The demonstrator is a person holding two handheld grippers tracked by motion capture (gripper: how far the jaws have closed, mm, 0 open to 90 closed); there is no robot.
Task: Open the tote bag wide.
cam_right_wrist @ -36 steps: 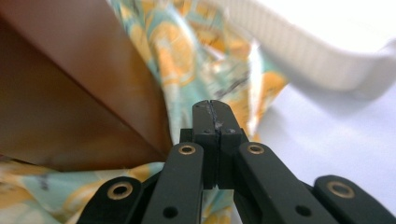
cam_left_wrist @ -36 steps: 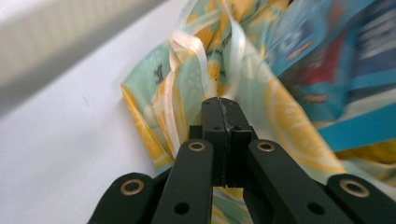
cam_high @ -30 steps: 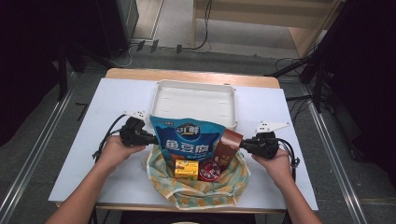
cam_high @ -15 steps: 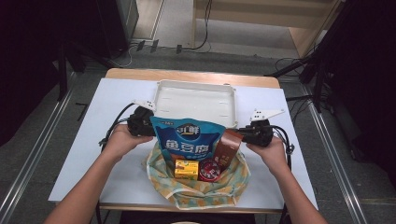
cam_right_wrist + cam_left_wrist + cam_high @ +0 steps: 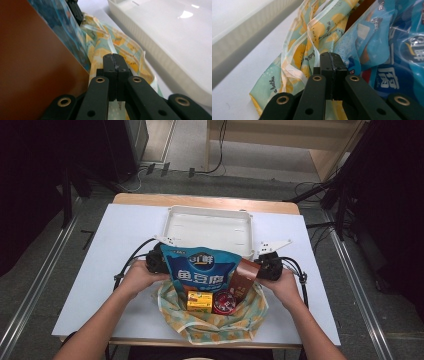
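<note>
I hold the left tool [image 5: 329,56] and right tool [image 5: 113,58] each pinching an edge of the bag [image 5: 215,322], which sits near-centre on the worktop [image 5: 115,235]. Gripping both sides keeps its mouth up around the blue pouch [image 5: 202,272], just near the tray [image 5: 210,227].

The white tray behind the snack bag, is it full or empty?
Empty. The high view shows the white tray with a bare inside; the snacks sit in the patterned bag.
</note>
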